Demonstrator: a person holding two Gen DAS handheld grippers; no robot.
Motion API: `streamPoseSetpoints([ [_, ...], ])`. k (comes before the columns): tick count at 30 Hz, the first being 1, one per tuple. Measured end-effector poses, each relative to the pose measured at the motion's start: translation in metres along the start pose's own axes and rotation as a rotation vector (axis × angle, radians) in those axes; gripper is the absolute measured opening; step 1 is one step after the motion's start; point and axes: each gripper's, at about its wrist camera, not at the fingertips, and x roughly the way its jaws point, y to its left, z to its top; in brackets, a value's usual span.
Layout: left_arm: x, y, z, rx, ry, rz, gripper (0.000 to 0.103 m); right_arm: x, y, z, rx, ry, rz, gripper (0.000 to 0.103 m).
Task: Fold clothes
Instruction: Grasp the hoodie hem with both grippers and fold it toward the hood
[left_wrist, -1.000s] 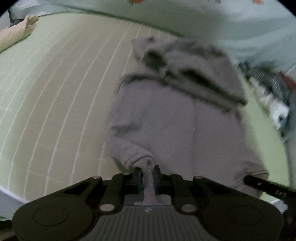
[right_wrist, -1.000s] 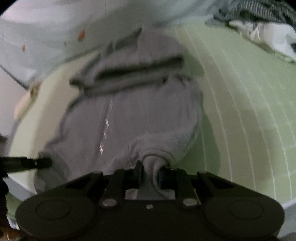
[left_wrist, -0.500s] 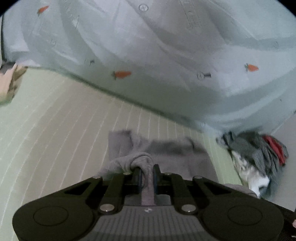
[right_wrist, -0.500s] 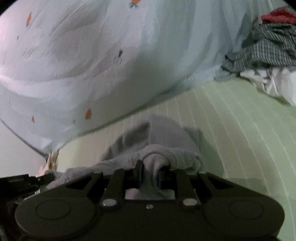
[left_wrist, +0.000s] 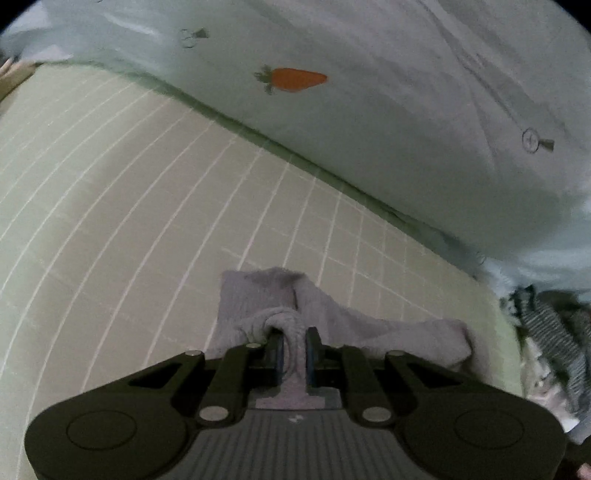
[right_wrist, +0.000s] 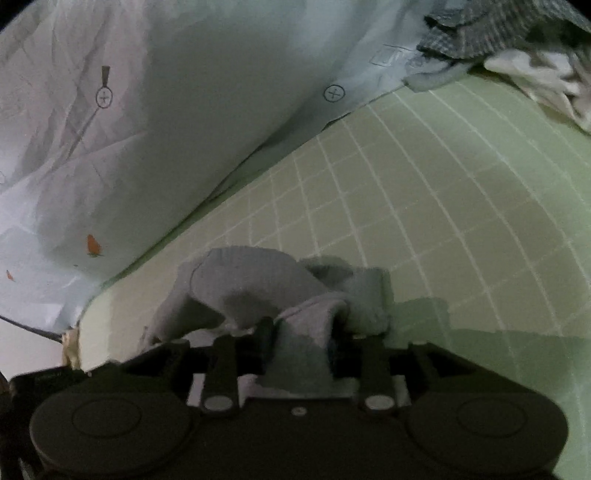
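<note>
Grey fleece is bunched between the jaws of both grippers. In the left wrist view a fold of the grey garment (left_wrist: 332, 328) is pinched by the left gripper (left_wrist: 294, 350), whose jaws are just beginning to part while the pads are pressed against the cloth. In the right wrist view the right gripper (right_wrist: 300, 341) is seen with its jaws opening, spread wider than the left pair; a thicker wad of the same garment (right_wrist: 266, 291) is lodged between them, and whether the pads are pressing on it cannot be told.

The garment is laid on a green sheet with a white grid (left_wrist: 147, 206), close in front of the fingers, at about 6 o'clock in each frame. A pale blue duvet printed with carrots (left_wrist: 406, 110) is banked along the sheet's far edge, from 10 o'clock round to 2 o'clock in the left view. A heap of other clothes (right_wrist: 517, 48), checked and white, is seen at 1 o'clock in the right view and at 4 o'clock in the left view.
</note>
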Motion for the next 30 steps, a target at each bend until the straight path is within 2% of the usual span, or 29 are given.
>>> streamPoseSetpoints([
  [3, -0.006, 0.004, -0.004, -0.037, -0.008, -0.022, 0.020, -0.007, -0.005, 0.000, 0.046, 0.001, 0.028, 0.037],
  [5, -0.014, 0.007, -0.007, -0.045, -0.010, -0.050, 0.024, -0.019, -0.008, -0.005, 0.084, -0.009, 0.049, 0.046],
  [7, -0.027, 0.009, -0.013, -0.041, -0.015, -0.073, 0.029, -0.031, -0.008, -0.012, 0.111, -0.023, 0.048, 0.068],
  [10, -0.041, 0.012, -0.023, -0.045, -0.023, -0.100, 0.038, -0.044, -0.012, -0.023, 0.137, -0.035, 0.052, 0.071],
  [11, -0.043, 0.012, -0.026, -0.044, -0.021, -0.103, 0.038, -0.047, -0.014, -0.027, 0.152, -0.036, 0.056, 0.071],
  [12, -0.044, 0.011, -0.029, -0.042, -0.017, -0.105, 0.038, -0.049, -0.017, -0.032, 0.166, -0.036, 0.062, 0.070],
  [14, -0.046, 0.010, -0.034, -0.039, -0.010, -0.109, 0.036, -0.050, -0.021, -0.039, 0.192, -0.041, 0.077, 0.057],
  [15, -0.048, 0.009, -0.036, -0.038, -0.006, -0.112, 0.035, -0.051, -0.023, -0.042, 0.205, -0.044, 0.091, 0.037],
  [16, -0.048, 0.008, -0.036, -0.035, -0.004, -0.112, 0.025, -0.050, -0.023, -0.042, 0.217, -0.044, 0.100, 0.016],
  [17, -0.049, 0.006, -0.035, -0.030, -0.003, -0.111, 0.016, -0.050, -0.023, -0.043, 0.228, -0.045, 0.109, 0.011],
  [18, -0.050, 0.004, -0.033, -0.025, -0.002, -0.111, 0.010, -0.050, -0.021, -0.041, 0.229, -0.045, 0.114, 0.011],
  [22, -0.057, -0.002, -0.015, -0.025, -0.025, -0.162, 0.009, -0.053, -0.008, -0.018, 0.200, -0.089, 0.188, 0.009],
  [24, -0.062, -0.004, 0.000, -0.069, -0.056, -0.196, 0.009, -0.051, -0.003, 0.003, 0.224, -0.128, 0.241, 0.009],
  [26, -0.063, -0.004, 0.014, -0.145, -0.095, -0.201, 0.012, -0.051, 0.006, 0.025, 0.206, -0.206, 0.250, 0.009],
  [27, -0.063, -0.003, 0.020, -0.180, -0.117, -0.190, 0.016, -0.053, 0.011, 0.036, 0.187, -0.251, 0.246, 0.011],
  [28, -0.063, -0.004, 0.024, -0.184, -0.147, -0.160, 0.021, -0.057, 0.018, 0.044, 0.162, -0.307, 0.225, 0.019],
  [29, -0.065, -0.004, 0.027, -0.172, -0.182, -0.119, 0.027, -0.061, 0.026, 0.049, 0.115, -0.356, 0.191, 0.038],
  [30, -0.067, -0.006, 0.026, -0.144, -0.201, -0.091, 0.042, -0.065, 0.036, 0.052, 0.037, -0.377, 0.142, 0.048],
])
